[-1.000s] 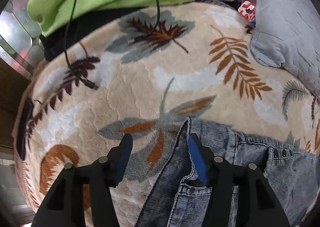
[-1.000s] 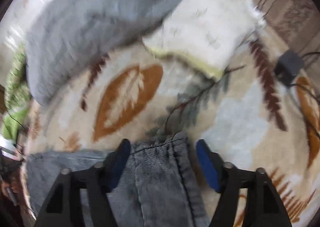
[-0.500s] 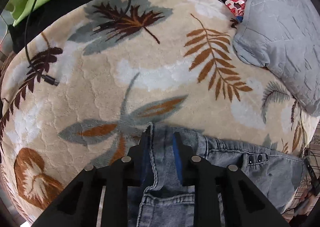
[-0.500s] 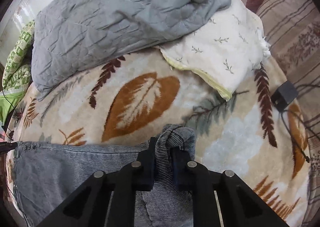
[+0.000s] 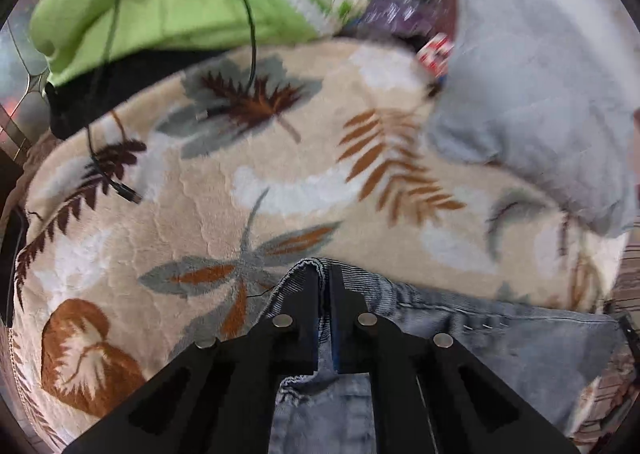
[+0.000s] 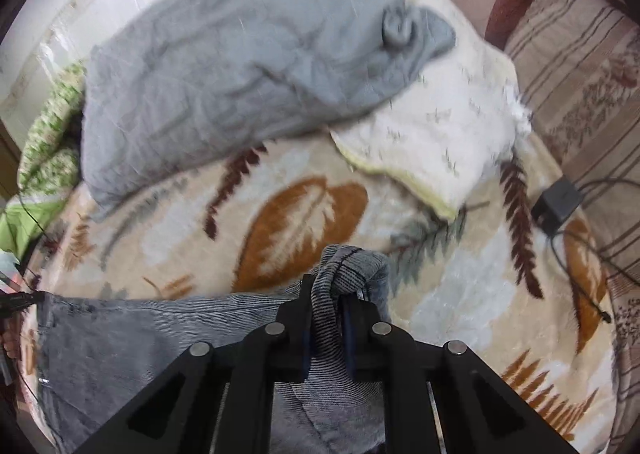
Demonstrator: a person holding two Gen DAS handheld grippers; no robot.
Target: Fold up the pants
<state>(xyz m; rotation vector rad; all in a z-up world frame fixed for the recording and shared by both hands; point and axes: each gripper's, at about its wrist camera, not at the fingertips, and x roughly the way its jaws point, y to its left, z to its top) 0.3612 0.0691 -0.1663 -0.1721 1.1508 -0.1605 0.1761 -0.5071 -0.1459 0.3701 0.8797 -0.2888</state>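
Grey-blue denim pants point(image 5: 500, 334) lie across a beige blanket with a leaf pattern point(image 5: 240, 181). In the left wrist view my left gripper point(image 5: 325, 274) is shut on the waistband corner, which peeks out above the fingertips. In the right wrist view the pants point(image 6: 140, 334) stretch away to the left. My right gripper point(image 6: 326, 286) is shut on a bunched fold of the denim point(image 6: 356, 262), which curls over the fingertips. Both held edges are raised a little off the blanket.
A grey quilt point(image 6: 240, 65) and a white pillow point(image 6: 440, 133) lie at the far side. A green blanket point(image 5: 160, 13) and a black cable point(image 5: 116, 181) are at the far left. A black adapter with its cord point(image 6: 560, 199) lies at the right.
Both grippers went from open around the pants' edges to shut on them. Both have since risen, and the gripped denim has come up with them.
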